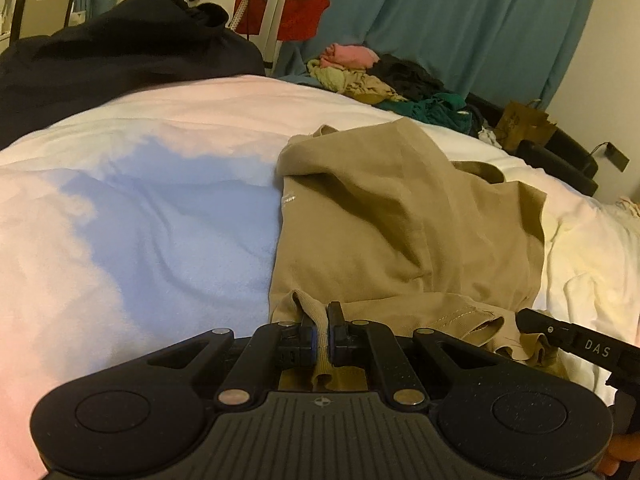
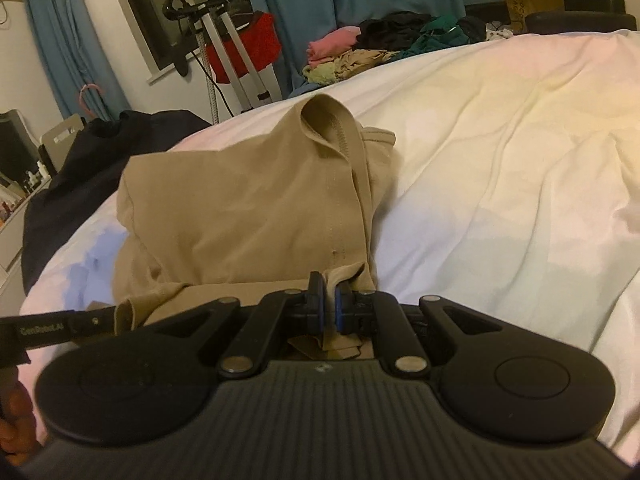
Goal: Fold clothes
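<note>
A tan garment lies rumpled on the white bed sheet, folded over on itself. My left gripper is shut on the garment's near hem, a ribbed strip pinched between its pads. In the right wrist view the same tan garment spreads ahead, with a looped hem standing up at its far end. My right gripper is shut on a near corner of the cloth. The right gripper's finger shows at the lower right of the left wrist view, and the left gripper's finger at the lower left of the right wrist view.
A dark garment lies at the bed's far left. A pile of pink, beige, black and green clothes sits at the far edge. Blue curtains, a red bag on a stand and a brown paper bag lie beyond.
</note>
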The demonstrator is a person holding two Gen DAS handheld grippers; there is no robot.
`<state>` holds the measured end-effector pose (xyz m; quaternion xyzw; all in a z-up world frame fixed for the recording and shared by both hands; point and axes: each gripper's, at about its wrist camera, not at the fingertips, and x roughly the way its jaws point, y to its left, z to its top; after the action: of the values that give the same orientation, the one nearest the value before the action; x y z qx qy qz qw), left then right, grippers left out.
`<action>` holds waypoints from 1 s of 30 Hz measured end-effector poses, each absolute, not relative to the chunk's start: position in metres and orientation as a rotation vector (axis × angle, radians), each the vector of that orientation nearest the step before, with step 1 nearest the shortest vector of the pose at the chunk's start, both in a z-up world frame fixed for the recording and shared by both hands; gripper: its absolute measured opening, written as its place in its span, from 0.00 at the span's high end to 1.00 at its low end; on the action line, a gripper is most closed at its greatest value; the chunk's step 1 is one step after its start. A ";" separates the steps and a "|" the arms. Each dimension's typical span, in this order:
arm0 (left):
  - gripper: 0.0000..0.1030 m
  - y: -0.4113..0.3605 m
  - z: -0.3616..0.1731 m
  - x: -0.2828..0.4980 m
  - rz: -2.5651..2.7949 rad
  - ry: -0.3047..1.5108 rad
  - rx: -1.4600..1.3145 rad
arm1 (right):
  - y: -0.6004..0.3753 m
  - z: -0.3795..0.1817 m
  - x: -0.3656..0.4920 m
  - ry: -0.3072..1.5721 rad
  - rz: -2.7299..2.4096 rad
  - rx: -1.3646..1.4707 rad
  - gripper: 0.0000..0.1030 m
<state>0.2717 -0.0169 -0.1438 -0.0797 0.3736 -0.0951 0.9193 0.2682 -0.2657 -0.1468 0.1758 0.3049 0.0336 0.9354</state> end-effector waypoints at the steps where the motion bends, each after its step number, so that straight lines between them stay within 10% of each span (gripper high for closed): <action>1: 0.89 -0.017 -0.140 0.267 -0.195 0.759 -0.158 | -0.266 -0.143 0.265 0.619 0.065 0.359 0.90; 5: 0.63 -0.021 -0.118 0.243 -0.213 0.697 -0.149 | -0.267 -0.123 0.252 0.570 0.070 0.336 0.88; 10: 0.36 -0.027 -0.083 0.200 -0.250 0.599 -0.110 | -0.265 -0.089 0.212 0.464 0.046 0.313 0.12; 13: 0.18 -0.027 -0.064 0.171 -0.267 0.560 -0.110 | -0.263 -0.071 0.184 0.417 0.036 0.291 0.15; 30: 0.10 -0.012 -0.057 0.092 -0.321 0.728 -0.241 | -0.238 -0.044 0.109 0.371 0.027 0.219 0.15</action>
<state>0.0924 -0.0123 -0.0569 -0.1169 0.3537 -0.1560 0.9148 0.1092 -0.2379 -0.0444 0.1085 0.1839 0.0135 0.9768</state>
